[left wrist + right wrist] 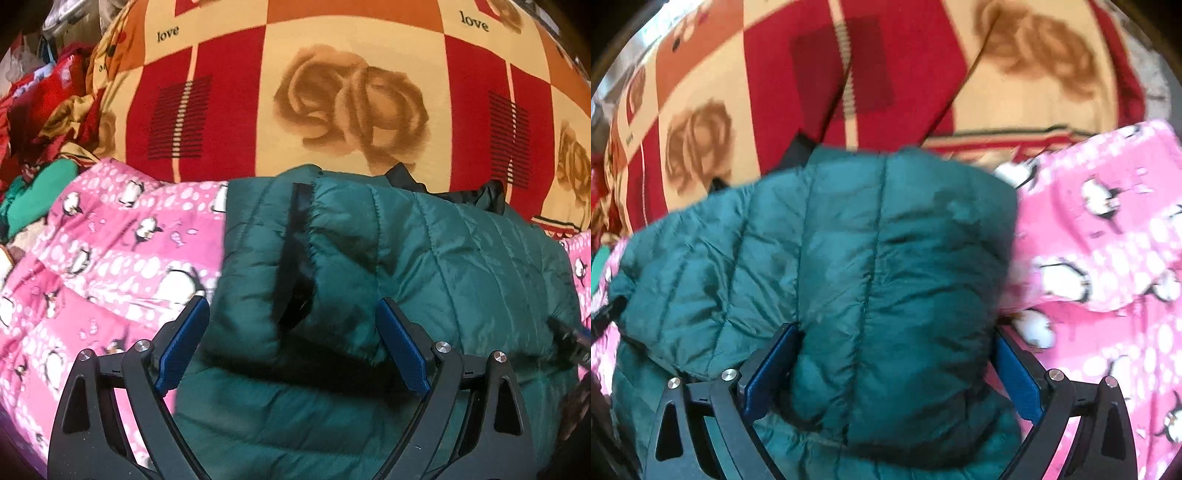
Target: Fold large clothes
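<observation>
A dark green quilted puffer jacket lies folded on a pink penguin blanket. A black zipper edge runs down its left part. My left gripper hovers open just above the jacket's near left part, with nothing pinched between its blue pads. In the right wrist view the jacket fills the middle. My right gripper stands wide, straddling a puffy fold that bulges between its jaws and hides the fingertips. A dark tip of the right gripper shows at the jacket's right side.
Behind the jacket spreads a red, cream and orange checked blanket with brown roses. Crumpled red and green cloths are piled at the far left. The pink blanket continues to the jacket's right.
</observation>
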The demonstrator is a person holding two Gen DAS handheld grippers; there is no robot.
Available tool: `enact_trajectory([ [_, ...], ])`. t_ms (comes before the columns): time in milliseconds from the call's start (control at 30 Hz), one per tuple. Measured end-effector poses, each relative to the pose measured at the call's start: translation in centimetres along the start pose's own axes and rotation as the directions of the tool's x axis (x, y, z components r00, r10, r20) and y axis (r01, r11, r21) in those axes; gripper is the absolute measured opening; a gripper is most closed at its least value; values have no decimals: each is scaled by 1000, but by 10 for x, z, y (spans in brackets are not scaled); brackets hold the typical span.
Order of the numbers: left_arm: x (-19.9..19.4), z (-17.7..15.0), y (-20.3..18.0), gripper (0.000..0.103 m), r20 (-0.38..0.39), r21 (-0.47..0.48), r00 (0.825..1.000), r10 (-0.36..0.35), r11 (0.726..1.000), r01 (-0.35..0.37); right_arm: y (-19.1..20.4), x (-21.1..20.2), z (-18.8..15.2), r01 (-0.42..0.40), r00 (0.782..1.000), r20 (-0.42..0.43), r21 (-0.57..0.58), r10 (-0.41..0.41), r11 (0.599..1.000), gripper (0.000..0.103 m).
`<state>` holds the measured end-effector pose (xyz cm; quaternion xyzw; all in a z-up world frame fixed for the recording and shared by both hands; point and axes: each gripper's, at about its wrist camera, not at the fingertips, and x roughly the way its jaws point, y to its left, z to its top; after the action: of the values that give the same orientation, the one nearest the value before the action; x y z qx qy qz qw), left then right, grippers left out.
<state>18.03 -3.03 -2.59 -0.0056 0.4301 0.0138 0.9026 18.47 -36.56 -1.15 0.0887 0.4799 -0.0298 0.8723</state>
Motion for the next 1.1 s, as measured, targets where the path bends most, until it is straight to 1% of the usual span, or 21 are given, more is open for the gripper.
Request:
enact_trajectory([
  [67, -6, -2, 4, 92, 2, -1, 1000, -4, 1000, 4, 1, -18, -3, 11, 999, 41, -19, -11, 1000, 100],
  [233, -21, -9, 17, 92, -8, -32, 999, -36, 999, 36, 3, -48, -12, 55, 997, 61, -87, -50, 995, 100],
  [367, -38, -19, 27, 92, -8, -26, 999, -50, 998, 49, -1, -61, -21, 64, 997, 46, -132, -58, 989, 100],
  [433, -46, -24, 32, 92, -5, -12, 999, -39, 999, 39, -2, -60, -26, 74, 997, 46, -147, -68, 986, 100],
  [533, -55, -32, 39, 92, -14, -3, 999, -32, 999, 32, -6, -49, -35, 98, 995, -7, -166, -100, 981, 100],
  [633, -64, -43, 51, 92, -24, -12, 999, -40, 999, 40, -14, -46, -46, 64, 997, -38, -129, -69, 990, 100],
  [733, -76, -56, 64, 92, -27, -16, 999, -41, 999, 40, -18, -53, -53, 63, 997, -32, -118, -68, 991, 100],
  [867, -90, -74, 79, 92, -53, 3, 998, -46, 999, 46, -17, -82, -67, 27, 999, -21, -144, -31, 989, 100],
  [967, -99, -90, 87, 92, -73, 23, 996, -49, 998, 51, -14, -104, -83, -6, 999, -42, -169, -1, 986, 100],
  [1100, -109, -117, 97, 92, -110, 38, 993, -46, 998, 50, -15, -130, -113, -17, 997, -71, -180, 4, 984, 100],
])
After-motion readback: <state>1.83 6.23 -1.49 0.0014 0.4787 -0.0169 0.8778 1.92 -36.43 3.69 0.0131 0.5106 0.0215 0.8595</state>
